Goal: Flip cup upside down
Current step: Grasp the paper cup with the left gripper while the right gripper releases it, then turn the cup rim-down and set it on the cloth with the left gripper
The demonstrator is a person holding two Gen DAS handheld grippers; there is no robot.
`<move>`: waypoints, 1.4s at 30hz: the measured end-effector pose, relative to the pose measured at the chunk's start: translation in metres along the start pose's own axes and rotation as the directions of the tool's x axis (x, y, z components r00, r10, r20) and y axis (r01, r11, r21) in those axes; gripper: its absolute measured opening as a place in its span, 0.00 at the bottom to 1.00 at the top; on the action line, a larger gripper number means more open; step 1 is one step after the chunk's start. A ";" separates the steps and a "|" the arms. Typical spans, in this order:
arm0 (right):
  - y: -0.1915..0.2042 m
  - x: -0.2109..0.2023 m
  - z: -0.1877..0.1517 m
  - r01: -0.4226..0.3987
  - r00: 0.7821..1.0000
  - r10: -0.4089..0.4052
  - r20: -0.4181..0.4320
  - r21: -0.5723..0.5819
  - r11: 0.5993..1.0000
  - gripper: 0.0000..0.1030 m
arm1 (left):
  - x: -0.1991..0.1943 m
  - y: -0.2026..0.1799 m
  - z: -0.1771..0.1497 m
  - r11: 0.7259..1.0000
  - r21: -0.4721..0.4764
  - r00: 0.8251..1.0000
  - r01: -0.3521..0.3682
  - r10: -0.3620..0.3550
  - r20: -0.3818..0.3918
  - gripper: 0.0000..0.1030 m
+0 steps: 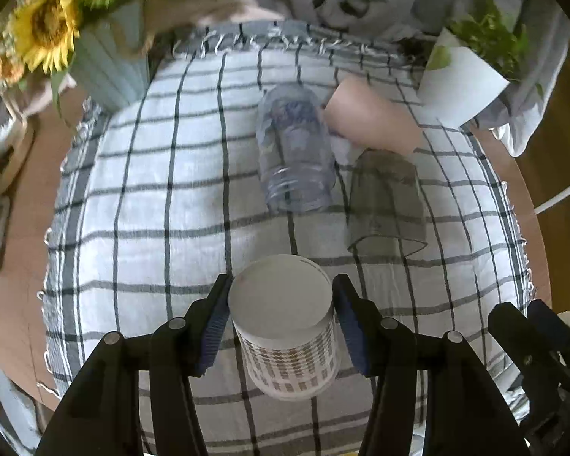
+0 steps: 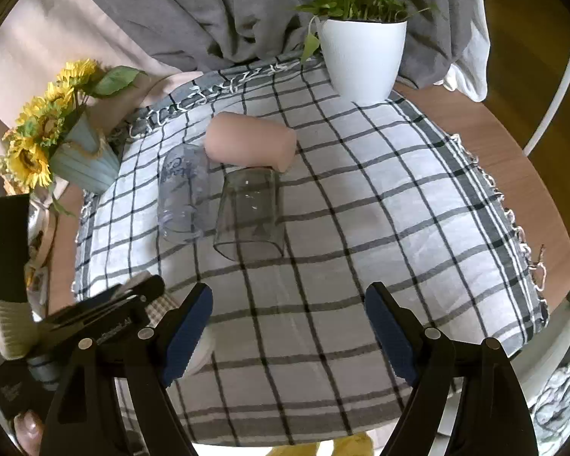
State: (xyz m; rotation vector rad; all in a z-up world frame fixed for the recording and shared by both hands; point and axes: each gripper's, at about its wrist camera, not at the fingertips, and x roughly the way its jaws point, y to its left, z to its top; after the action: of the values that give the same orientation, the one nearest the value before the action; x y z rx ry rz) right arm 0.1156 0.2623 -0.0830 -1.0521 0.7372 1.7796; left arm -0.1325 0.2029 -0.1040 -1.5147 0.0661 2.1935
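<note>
Paper cup, mouth seemingly hidden below

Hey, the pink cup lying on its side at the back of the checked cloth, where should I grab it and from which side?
Grip the pink cup across the middle of its round wall, coming down from above. It lies on its side, so the wall is exposed. Approaching from the front looks awkward: the clear tumbler and the plastic bottle crowd it there.
</note>
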 end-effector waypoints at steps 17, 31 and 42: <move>-0.014 0.004 -0.006 0.045 0.999 -0.045 -0.006 0.009 0.999 0.80 | 0.029 -0.018 -0.002 0.999 0.034 0.999 0.011 -0.009 -0.050 0.56; -0.015 -0.029 -0.008 0.059 0.996 -0.060 0.067 0.021 0.998 0.83 | -0.031 -0.015 -0.016 1.000 0.007 0.996 -0.022 0.021 0.088 0.92; 0.015 -0.098 -0.023 -0.013 0.978 0.029 0.207 -0.078 0.997 0.88 | -0.116 0.020 -0.048 0.991 -0.117 0.962 -0.071 0.099 0.253 0.99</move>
State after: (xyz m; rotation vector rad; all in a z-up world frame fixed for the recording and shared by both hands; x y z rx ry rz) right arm 0.1316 0.1979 -0.0054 -0.8923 0.5571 1.9150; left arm -0.0666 0.1308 -0.0233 -1.2870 -0.0730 2.4807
